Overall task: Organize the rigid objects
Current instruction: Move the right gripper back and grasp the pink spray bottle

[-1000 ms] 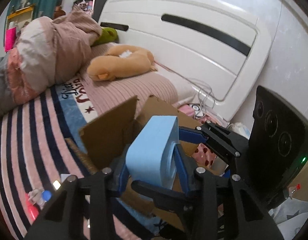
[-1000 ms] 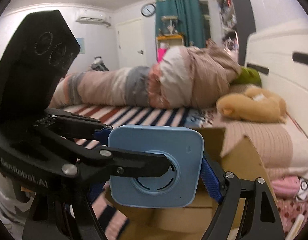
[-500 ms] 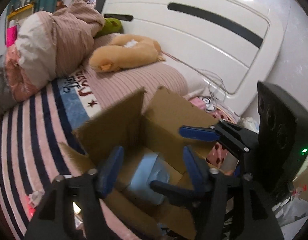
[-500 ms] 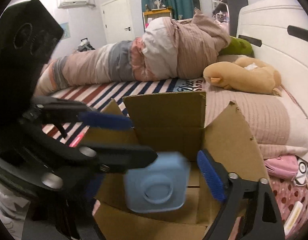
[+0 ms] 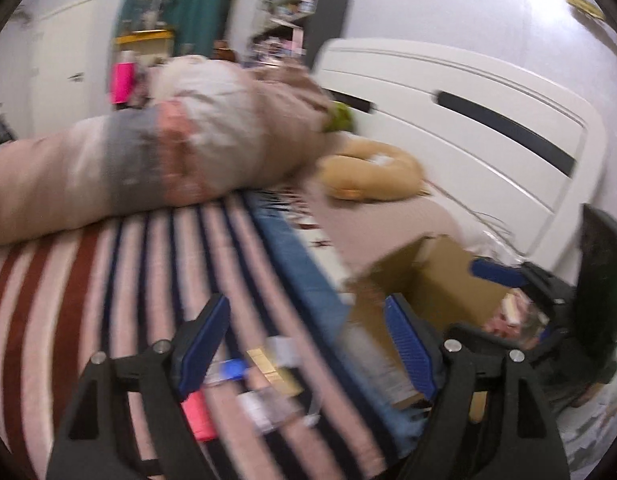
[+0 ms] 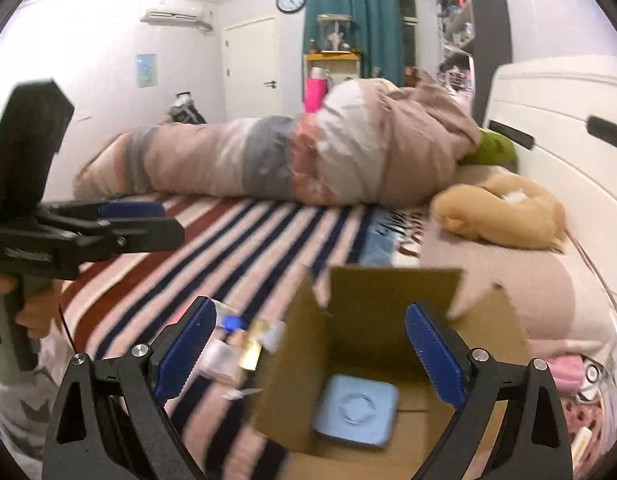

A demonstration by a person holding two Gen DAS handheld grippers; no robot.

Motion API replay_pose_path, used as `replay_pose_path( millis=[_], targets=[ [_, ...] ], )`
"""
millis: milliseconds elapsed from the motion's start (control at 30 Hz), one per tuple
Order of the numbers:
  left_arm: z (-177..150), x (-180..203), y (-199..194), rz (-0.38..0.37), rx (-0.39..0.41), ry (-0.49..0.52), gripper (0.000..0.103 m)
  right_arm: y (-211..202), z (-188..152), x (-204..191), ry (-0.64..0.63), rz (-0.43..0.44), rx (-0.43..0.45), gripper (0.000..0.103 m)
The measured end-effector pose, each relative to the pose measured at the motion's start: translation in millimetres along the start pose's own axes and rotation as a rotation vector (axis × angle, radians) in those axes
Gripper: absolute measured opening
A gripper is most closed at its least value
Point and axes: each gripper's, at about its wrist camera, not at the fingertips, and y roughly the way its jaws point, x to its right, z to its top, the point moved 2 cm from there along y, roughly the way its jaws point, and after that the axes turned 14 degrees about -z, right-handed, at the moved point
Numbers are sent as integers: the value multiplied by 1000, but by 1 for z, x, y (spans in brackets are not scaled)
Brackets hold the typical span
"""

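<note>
A light blue square device (image 6: 355, 411) lies flat on the bottom of an open cardboard box (image 6: 388, 304) on the bed. My right gripper (image 6: 314, 354) is open and empty above the box's near edge. My left gripper (image 5: 308, 350) is open and empty over the striped blanket, left of the box (image 5: 436, 280); it also shows at the left of the right wrist view (image 6: 132, 220). Several small items (image 5: 264, 380) lie loose on the blanket below the left gripper, among them a pink one (image 5: 198, 416) and a gold one (image 6: 250, 354). The left wrist view is blurred.
A rolled quilt (image 6: 288, 160) lies across the bed. A tan plush toy (image 6: 504, 216) and a green one (image 6: 494, 150) lie by the white headboard (image 5: 468, 128). Pink items (image 6: 564, 372) sit right of the box.
Both grippers opened and let go of the blue device, which dropped into the box. The left gripper swung left over the blanket; the right gripper pulled back and up.
</note>
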Motion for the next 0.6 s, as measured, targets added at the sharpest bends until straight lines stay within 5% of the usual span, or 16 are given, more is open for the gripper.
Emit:
replay_pose_path(
  millis=[167,233,400,600],
  targets=[
    [-30,-56,-32,127,25,-66,77,13,8,-67,-73,111,-12,94],
    [-45,-78,-38,160,20,-102,77,29,4,-93,-85,161,-50,84],
    [-82,-121,-40,177,-1,-184,77,90,-27,-139,-12,296,-236,72],
    [-112,-152,-35,186,-27,-270,77,165,-63,-169,127,333,-431,52]
  ],
)
